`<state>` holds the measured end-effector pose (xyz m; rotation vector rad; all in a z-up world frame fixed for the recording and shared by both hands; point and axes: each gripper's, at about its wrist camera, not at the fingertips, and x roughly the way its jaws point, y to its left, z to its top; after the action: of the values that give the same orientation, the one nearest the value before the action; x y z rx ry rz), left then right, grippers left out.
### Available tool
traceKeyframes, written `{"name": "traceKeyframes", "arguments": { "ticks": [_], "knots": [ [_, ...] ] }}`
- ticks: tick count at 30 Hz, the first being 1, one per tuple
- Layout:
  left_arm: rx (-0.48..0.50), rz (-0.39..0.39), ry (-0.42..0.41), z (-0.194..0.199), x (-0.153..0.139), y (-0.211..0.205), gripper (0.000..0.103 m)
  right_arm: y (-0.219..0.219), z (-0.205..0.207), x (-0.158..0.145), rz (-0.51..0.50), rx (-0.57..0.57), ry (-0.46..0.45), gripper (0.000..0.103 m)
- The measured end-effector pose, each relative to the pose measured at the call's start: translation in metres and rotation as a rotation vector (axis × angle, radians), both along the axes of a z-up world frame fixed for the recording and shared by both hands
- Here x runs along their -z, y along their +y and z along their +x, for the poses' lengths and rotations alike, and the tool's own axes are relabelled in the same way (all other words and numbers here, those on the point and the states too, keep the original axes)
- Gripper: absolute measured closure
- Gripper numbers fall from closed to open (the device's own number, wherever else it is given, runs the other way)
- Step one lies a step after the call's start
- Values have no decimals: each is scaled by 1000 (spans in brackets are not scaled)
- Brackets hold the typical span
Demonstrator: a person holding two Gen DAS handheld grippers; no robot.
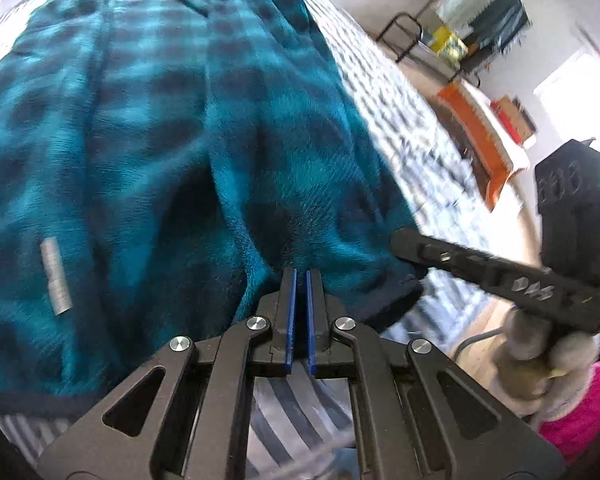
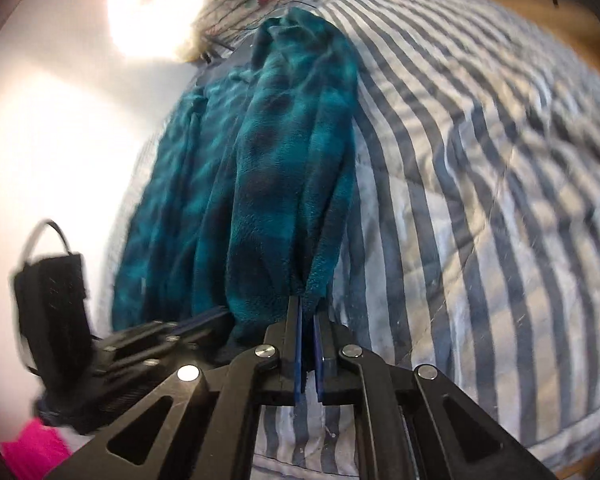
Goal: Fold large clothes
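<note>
Blue-padded fingers of my left claw (image 1: 301, 276) sit nearest the lens, pressed together on the near edge of the teal plaid fleece garment (image 1: 148, 128), pinching a gather of the pile right at the tips. That claw tilts steeply down toward the bed (image 1: 412, 132). From its tips the fleece fans out ahead and to the left, broad and mostly flat, with a long fold running away from the pinch and a small grey label well off to the left. Just right of this claw, the dark hem of the garment curls over the striped cover.

Further right in the same view, my right claw (image 1: 404, 240) comes in as a long black bar, its tip at the fleece edge, with a hand (image 1: 540, 344) wrapped round its handle and a pink sleeve (image 1: 580, 408) below.

From the right wrist, that claw (image 2: 307, 304) also points steeply down, its pads clamped on a bunched corner of the fleece (image 2: 260, 152), which rises ahead of the tips in soft vertical pleats. To its left my left claw (image 2: 216, 314) shows side-on at the same near edge. To its right lies only the blue-and-white striped duvet (image 2: 480, 184), rumpled and motion-blurred.
</note>
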<state>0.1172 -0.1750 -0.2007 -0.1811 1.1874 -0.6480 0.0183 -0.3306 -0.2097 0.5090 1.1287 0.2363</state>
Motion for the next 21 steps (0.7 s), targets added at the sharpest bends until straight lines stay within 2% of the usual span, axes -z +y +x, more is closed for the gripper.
{"name": "traceKeyframes", "arguments": {
  "ticks": [3,6,10,16,21],
  "knots": [
    [-40,-62,-13,-4,-32,27,103,18,11,-14,-53,-22,-36,101],
    [-82,-105,-71,-6,-68,60,103,24,14,-30,-77,-27,-86,102],
    [-153,-122,-134,-7,-104,105,103,37,17,-48,-133,-58,-141,102],
    [-276,-134,-158,-4,-123,169,103,77,24,-66,-197,-154,-196,102],
    [-393,-206,-155,6,-132,214,103,119,27,-72,-263,-281,-234,102]
  ]
}}
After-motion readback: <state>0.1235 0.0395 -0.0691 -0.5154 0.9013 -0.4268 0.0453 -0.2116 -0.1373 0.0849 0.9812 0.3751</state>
